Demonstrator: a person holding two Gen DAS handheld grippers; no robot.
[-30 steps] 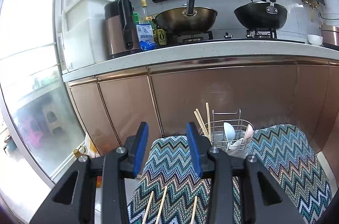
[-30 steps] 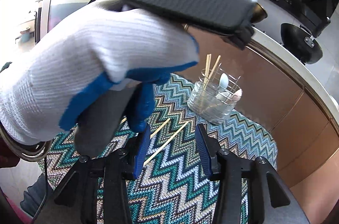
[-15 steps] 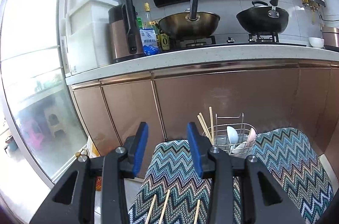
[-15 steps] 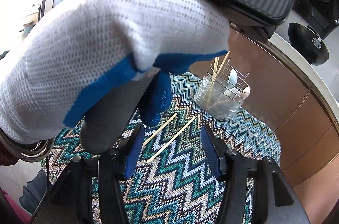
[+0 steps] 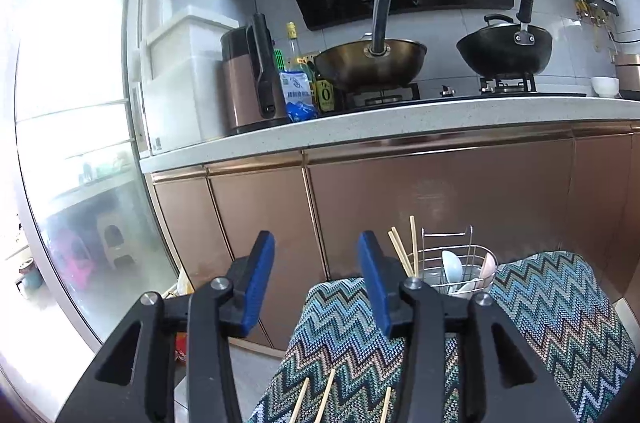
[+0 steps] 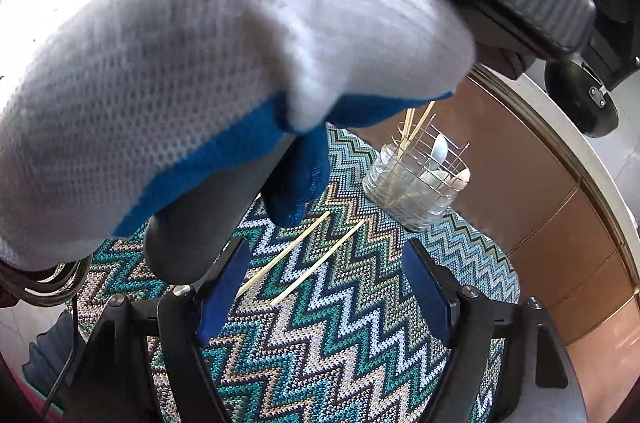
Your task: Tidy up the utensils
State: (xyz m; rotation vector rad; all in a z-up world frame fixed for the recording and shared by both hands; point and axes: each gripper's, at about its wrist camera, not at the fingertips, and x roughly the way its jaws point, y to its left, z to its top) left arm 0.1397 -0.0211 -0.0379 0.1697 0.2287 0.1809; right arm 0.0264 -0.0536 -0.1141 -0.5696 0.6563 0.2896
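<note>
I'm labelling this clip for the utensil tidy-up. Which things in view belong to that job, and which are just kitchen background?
Part of the job:
- loose chopsticks on the zigzag cloth
- wire utensil holder with chopsticks and spoons
- right claw, opening, nothing between its jaws
- left claw, opening, empty

Just background:
- brass wok
- black wok
- bottles
- white bowl

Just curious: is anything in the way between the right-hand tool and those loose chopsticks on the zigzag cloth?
Nothing visible. The right tool, its jaws opening, is empty above two chopsticks on bare cloth; the gloved hand hangs farther back.
</note>
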